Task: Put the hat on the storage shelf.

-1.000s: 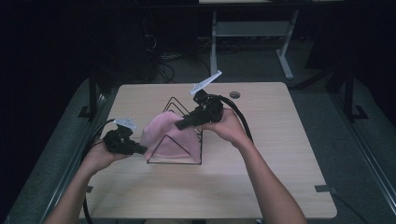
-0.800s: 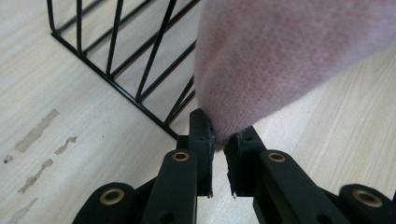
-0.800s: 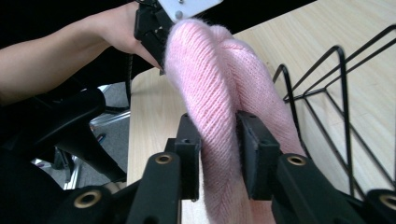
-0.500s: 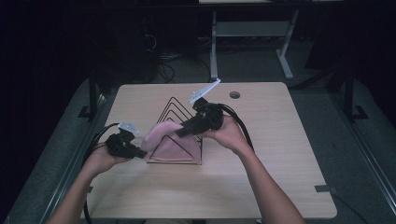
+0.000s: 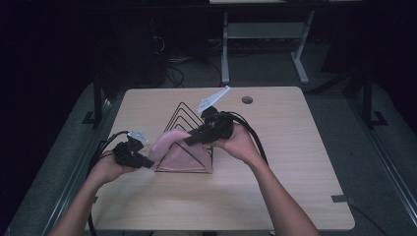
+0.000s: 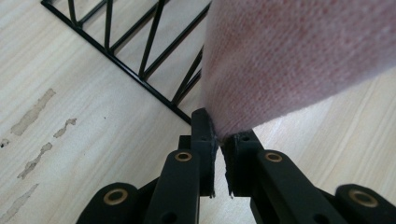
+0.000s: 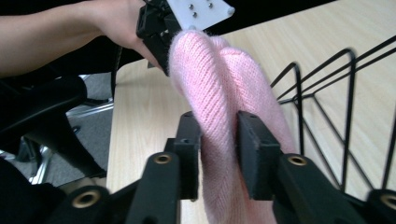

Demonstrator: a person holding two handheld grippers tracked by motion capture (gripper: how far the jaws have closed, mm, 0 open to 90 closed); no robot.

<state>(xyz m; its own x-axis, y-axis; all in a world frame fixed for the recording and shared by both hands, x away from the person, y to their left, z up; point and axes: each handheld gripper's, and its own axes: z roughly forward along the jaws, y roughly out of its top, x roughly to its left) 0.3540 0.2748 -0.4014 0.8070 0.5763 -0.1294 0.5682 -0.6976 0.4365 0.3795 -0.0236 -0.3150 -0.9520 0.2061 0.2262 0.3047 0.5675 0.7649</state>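
While it was held at two places, pink knitted cloth (image 5: 171, 143): hung between the two grippers, its lower part draped against the front of the rack, its upper edge raised as a folded ridge above the table.
Left gripper (image 6: 219, 135): jaws pressed together on a corner of the cloth, beside the rack's base wire.
Right gripper (image 7: 219, 135): jaws pinching the doubled ridge of the cloth. They had just been closing further on it, with the knit bulging between the pads.
Recent change: compared with a second earlier, the right gripper (image 5: 189, 141) stood lower and closer to the rack's front. The cloth was drawn into a narrower band toward the left gripper (image 5: 147, 163).
Meaning for the work: the regrip appeared settled, so the cloth seemed ready to be lifted or spread over the wires. This is a judgement only.
Black wire rack (image 5: 184, 110): nested triangular wires upright on a rectangular base. The gaps between the rear wires looked empty, and the cloth covered the front triangle from outside.
Wooden table (image 5: 295, 147): carried the rack near its middle.
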